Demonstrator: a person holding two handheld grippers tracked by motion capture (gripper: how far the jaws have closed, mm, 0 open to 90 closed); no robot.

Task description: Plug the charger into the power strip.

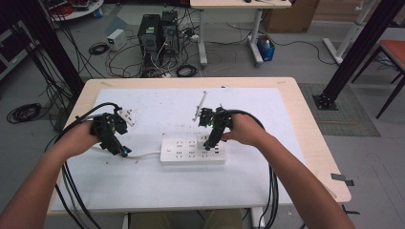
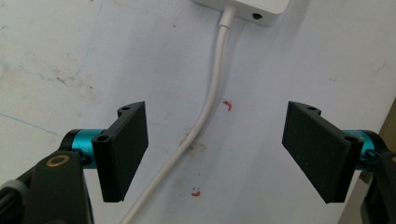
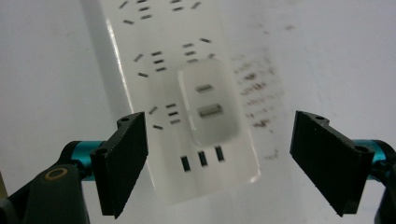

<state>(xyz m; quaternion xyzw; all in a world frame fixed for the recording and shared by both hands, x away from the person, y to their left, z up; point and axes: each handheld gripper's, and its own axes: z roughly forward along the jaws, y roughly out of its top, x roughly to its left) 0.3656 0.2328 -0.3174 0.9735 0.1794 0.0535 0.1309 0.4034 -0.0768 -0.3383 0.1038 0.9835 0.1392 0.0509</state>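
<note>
Hovering over the near right end of the white power strip (image 1: 192, 150), your right gripper (image 1: 211, 139) has its jaws spread wide with nothing between them. In the right gripper view, a white charger block (image 3: 211, 103) with two ports on its face sits plugged into the strip (image 3: 159, 60), just ahead of the gap between the jaws and a little left of its centre; three dark slots on the strip lie below the block, nearer the jaws. Neither jaw touches block or strip. Your left gripper (image 1: 113, 136) is off the strip's left end, also spread wide and holding nothing. In the left gripper view, the strip's white cable (image 2: 205, 112) runs up between the jaws, apart from both, and enters the strip's end (image 2: 247, 9) at the top of the frame; small red marks (image 2: 227, 105) dot the white mat (image 2: 70, 56) beside the cable. In the high view, a small white plug adapter (image 1: 126, 116) rests on the mat (image 1: 157, 107) just behind your left hand (image 1: 79, 138), a thin pale rod (image 1: 200, 106) lies just behind your right hand (image 1: 244, 130), and the wooden table (image 1: 310, 129) shows around the mat's edges.
</note>
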